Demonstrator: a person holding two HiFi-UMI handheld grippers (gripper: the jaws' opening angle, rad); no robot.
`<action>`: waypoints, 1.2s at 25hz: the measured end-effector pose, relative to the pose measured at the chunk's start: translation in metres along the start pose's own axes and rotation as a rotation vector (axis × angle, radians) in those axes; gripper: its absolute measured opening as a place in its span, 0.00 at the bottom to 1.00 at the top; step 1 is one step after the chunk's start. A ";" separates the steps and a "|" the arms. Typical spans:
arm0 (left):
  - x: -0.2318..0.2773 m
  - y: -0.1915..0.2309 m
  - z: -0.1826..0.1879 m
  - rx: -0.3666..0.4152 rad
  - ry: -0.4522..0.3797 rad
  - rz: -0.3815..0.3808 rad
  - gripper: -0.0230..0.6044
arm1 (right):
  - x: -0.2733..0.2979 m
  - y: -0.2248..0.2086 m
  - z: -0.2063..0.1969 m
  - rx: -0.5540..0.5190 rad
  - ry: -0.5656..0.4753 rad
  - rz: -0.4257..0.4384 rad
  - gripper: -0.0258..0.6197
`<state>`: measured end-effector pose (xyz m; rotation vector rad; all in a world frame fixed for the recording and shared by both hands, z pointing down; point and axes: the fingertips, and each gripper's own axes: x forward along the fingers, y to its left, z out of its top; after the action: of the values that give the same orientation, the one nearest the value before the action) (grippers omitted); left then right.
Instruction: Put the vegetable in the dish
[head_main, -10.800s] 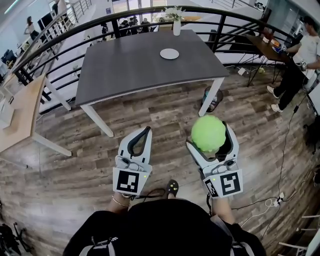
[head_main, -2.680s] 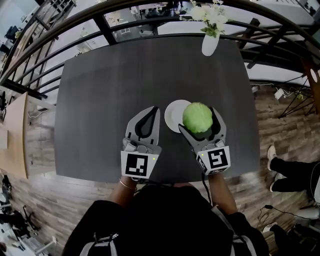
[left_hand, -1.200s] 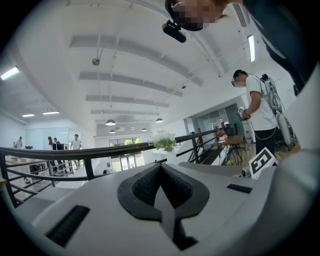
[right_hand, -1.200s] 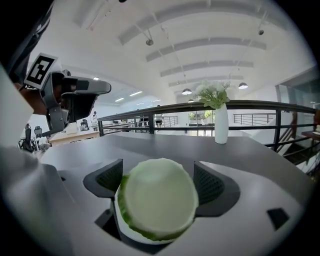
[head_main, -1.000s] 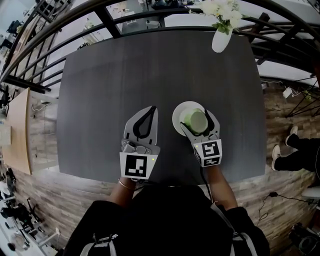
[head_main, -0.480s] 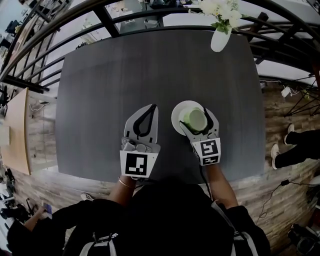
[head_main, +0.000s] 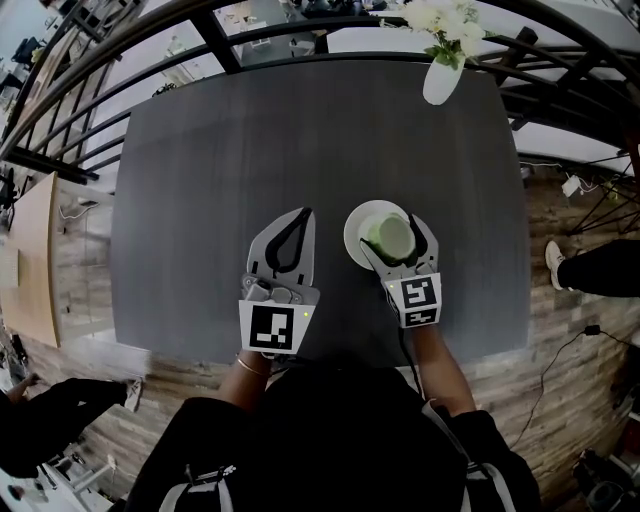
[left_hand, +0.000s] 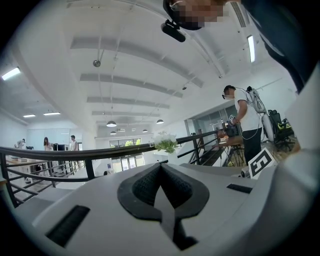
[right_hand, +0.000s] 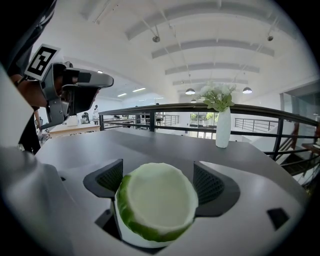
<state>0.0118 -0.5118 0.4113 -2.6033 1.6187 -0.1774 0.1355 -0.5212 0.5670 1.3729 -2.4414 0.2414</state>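
A round green cabbage sits on the white dish near the table's front edge, its pale cut face turned up. My right gripper is down over the dish, its two jaws against the cabbage's sides, shut on it. In the right gripper view the dark pads flank the cabbage and the dish under it is hidden. My left gripper hovers just left of the dish, shut and holding nothing; its jaws meet at the tips.
The dark grey table carries a white vase with flowers at its far right edge. A black railing runs behind it. One person's leg shows on the right, another person at the lower left.
I have come to the table and lowered the cabbage onto the dish. Over the last second neither gripper has moved; only bystanders on the floor have shifted.
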 end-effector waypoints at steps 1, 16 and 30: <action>0.000 0.000 0.000 0.000 -0.001 0.001 0.04 | 0.000 0.000 0.000 -0.001 0.001 -0.001 0.74; 0.000 -0.001 0.001 -0.009 -0.007 -0.003 0.04 | 0.005 0.011 -0.001 -0.062 0.020 0.028 0.73; -0.004 0.000 0.004 -0.007 -0.013 0.006 0.04 | 0.001 0.009 0.002 -0.035 0.016 0.020 0.73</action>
<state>0.0108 -0.5079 0.4073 -2.5988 1.6251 -0.1540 0.1269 -0.5178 0.5658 1.3274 -2.4357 0.2120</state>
